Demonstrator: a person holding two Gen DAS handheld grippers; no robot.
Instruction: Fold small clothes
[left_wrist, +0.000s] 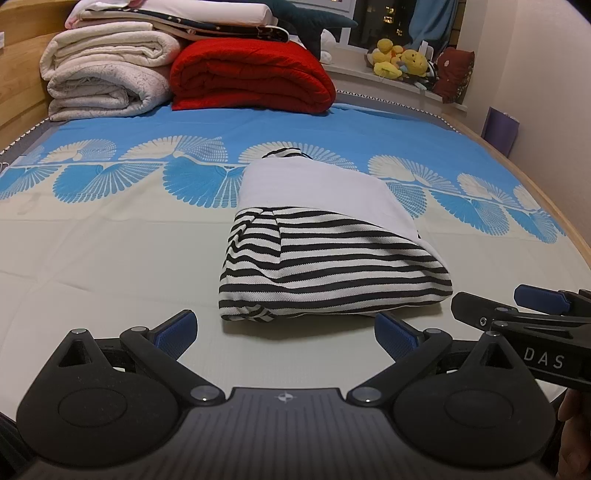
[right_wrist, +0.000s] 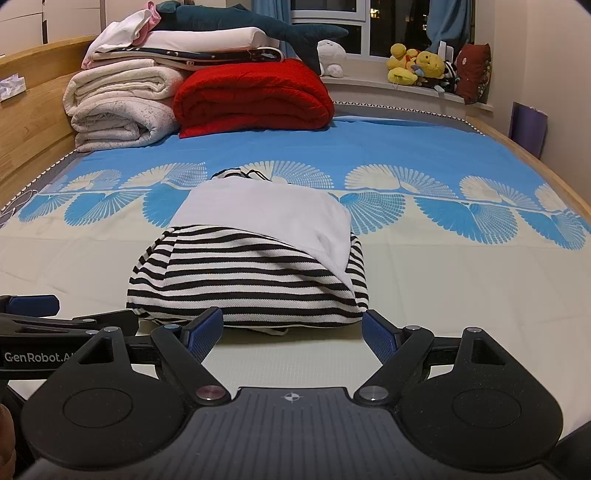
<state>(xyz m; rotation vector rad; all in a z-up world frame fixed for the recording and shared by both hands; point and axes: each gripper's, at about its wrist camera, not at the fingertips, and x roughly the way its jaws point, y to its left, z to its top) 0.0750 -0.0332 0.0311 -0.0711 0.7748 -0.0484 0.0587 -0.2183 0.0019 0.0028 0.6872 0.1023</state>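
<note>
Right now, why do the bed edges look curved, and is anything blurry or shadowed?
Left wrist view: fisheye lens bows the bed frame; dark corners; the striped garment looks sharp, with a soft shadow across its stripes. Right wrist view: same bowing at the headboard; window dark, so indoor light.

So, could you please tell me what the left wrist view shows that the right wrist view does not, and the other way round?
Only the left wrist view shows the open left gripper head-on, with the right gripper reaching in from the right edge, lettered "DAS". Only the right wrist view shows the open right gripper head-on, the whole shark toy on the pile, and a tissue pack on the wooden headboard. Both show the folded striped garment on the bed sheet, the red blanket, the white blankets and the yellow plush toys on the windowsill.
</note>
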